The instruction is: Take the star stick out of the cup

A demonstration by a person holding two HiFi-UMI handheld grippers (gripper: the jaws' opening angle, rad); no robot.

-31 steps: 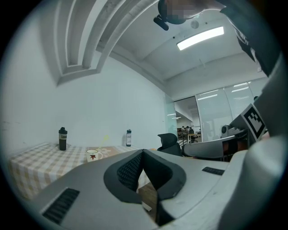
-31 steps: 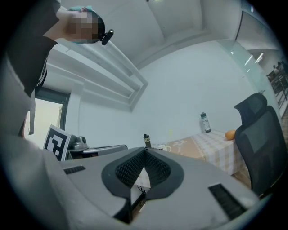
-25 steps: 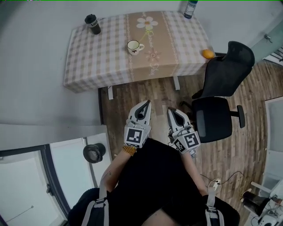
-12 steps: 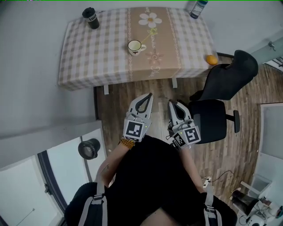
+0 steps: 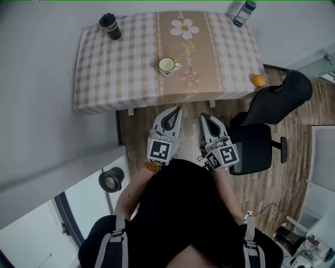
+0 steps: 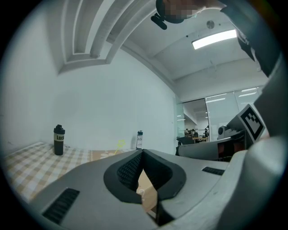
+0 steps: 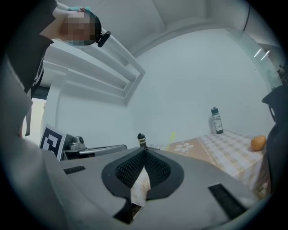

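Left gripper (image 5: pixel 177 109) and right gripper (image 5: pixel 202 116), both closed and empty, well short of the cup (image 5: pixel 166 65) holding the stick (image 5: pixel 186 50)

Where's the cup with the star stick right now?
Head view: the white cup stands mid-table on the tan floral runner, black tumbler to its upper left, orange to its right.

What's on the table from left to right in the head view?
black flask → white cup → clear bottle → orange
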